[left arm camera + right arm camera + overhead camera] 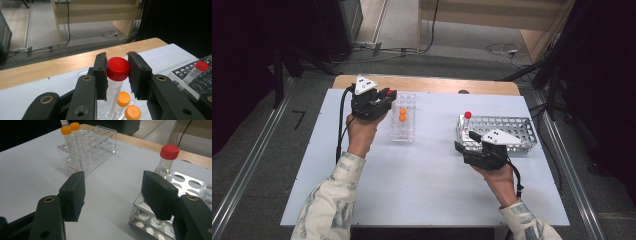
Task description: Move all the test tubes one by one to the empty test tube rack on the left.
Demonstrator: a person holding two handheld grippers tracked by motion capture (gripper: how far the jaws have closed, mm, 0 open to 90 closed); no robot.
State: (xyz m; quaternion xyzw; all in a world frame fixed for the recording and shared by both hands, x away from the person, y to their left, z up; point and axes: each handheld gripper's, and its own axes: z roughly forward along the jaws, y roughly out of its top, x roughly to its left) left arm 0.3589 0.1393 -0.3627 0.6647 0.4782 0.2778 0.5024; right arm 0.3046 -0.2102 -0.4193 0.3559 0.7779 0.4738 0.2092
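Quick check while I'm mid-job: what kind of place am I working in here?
Probably a lab bench set up for recording: capped sample tubes stand in a clear plastic rack and a perforated metal rack on a white table, with cables trailing over the carpeted floor behind.

Shiny perforated metal rack; clear glossy plastic rack.

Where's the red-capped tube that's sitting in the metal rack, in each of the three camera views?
High view: the red-capped tube stands at the near-left corner of the metal rack, right of centre.
Left gripper view: far right, leaning in the rack; the red cap between the jaws belongs to another tube.
Right gripper view: upper right, above the right jaw.
Shared landmark: the clear rack with two orange-capped tubes.
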